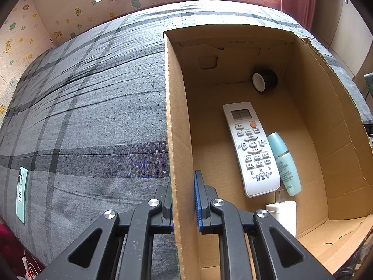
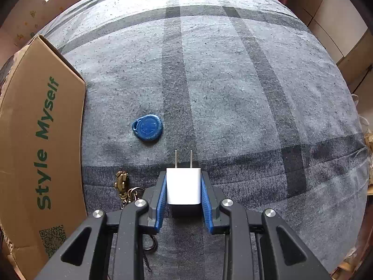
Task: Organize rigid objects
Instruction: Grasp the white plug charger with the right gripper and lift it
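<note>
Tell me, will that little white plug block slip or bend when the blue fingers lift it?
The small white charger block looks hard, so it probably won't bend. Its glossy sides might slip, though the right gripper has ribbed pads squeezing both sides. Probably light.

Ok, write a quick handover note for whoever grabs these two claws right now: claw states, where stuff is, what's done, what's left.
Left claw: shut on the cardboard box wall, steadying it.
Right claw: shut on a white plug adapter lying on the bed, prongs pointing away.
Done, already in the box: remote, teal bottle, dark tape roll, another white plug.
Left: lift the adapter into the box, then the blue key fob and brass keyring beside the box. A mint phone lies on the bed on the box's other side.
</note>
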`<action>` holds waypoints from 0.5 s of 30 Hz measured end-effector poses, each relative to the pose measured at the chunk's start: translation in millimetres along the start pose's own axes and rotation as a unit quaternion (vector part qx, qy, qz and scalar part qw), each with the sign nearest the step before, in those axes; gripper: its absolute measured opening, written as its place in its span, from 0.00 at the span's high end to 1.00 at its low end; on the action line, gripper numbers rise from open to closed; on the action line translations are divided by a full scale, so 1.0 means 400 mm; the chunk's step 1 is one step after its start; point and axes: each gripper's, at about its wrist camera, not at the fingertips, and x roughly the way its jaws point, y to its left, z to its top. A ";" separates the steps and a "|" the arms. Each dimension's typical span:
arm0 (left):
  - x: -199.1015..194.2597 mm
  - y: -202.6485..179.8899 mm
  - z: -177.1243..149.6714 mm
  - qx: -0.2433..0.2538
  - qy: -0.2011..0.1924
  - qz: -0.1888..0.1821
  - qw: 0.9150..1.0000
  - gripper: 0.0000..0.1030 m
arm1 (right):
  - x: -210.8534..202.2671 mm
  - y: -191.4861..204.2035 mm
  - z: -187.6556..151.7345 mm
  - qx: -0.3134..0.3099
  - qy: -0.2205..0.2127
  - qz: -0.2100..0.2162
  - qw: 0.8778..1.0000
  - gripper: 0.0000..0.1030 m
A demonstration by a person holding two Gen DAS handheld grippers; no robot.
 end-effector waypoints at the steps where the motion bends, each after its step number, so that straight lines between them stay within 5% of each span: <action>1: 0.000 0.000 0.000 0.000 0.000 0.001 1.000 0.86 | -0.003 0.002 -0.006 -0.001 -0.001 -0.001 1.000 0.72; 15: -0.002 -0.004 0.002 0.003 0.000 0.003 1.000 0.86 | -0.081 0.024 -0.051 -0.005 -0.010 -0.007 1.000 0.72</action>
